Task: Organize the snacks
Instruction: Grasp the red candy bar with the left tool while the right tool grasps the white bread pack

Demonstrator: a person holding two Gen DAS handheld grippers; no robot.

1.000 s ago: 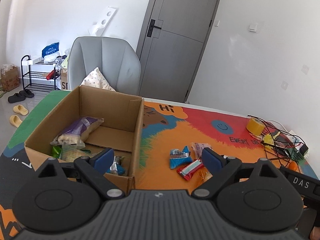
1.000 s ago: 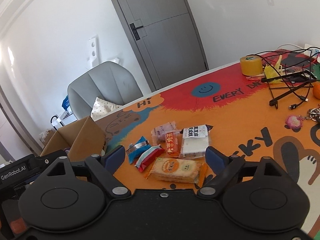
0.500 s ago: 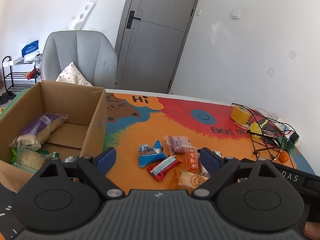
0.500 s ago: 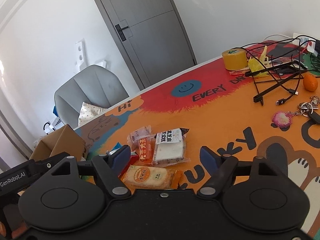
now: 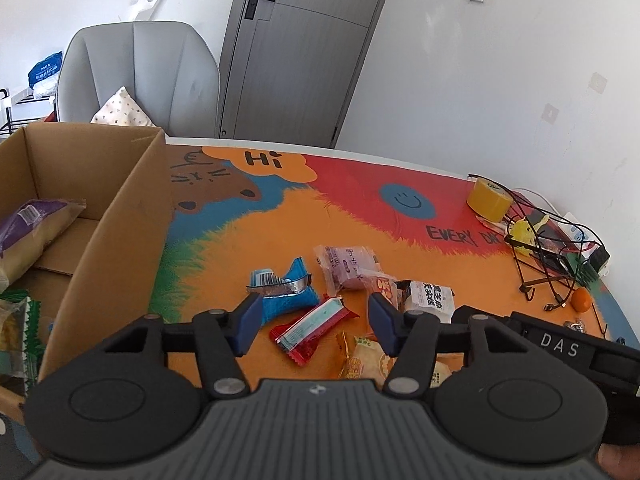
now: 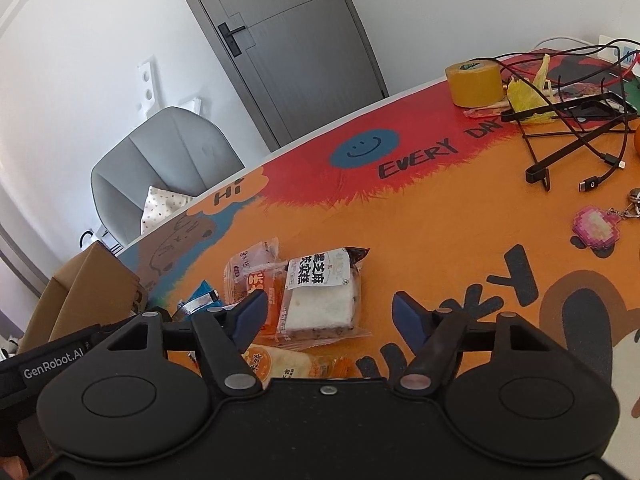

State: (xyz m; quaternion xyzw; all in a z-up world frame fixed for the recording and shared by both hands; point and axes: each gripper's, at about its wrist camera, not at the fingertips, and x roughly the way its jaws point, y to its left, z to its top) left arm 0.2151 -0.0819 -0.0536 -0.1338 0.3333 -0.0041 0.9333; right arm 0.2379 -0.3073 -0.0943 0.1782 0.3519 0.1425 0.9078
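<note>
Both claws hung over the snack pile with their jaws closing, neither yet pressing on anything. At far left in the left wrist view stood the cardboard box (image 5: 120,240) on the colourful tablecloth (image 5: 248,236), its near compartment holding a purple-wrapped bread pack (image 5: 32,232) and, lower down, a green-edged packet (image 5: 20,320) cut off by the frame. To the right of the box wall lay the loose snacks: a blue wrapper (image 5: 286,290), then the red wrapper (image 5: 312,330), which sat between the pads of the left gripper (image 5: 314,326) without either pad visibly touching it, so that claw counted as released. Farther right were a pale purple pouch (image 5: 348,266), an orange packet (image 5: 386,286) and the white cake pack (image 5: 430,298), with a rice cracker pack (image 5: 368,362) nearest the camera. In the right wrist view the right gripper (image 6: 330,318) stood released too; the white cake pack (image 6: 322,294) lay between its fingers, nearer the left one, whether in contact I could not tell, and the right finger (image 6: 408,320) hung clear over bare cloth. Beyond, toward the right edge, sat a roll of yellow tape (image 6: 474,84), a tangle of black cables (image 6: 572,128) and a pink keychain (image 6: 596,230). A grey chair (image 6: 168,168) stood behind the table.
</note>
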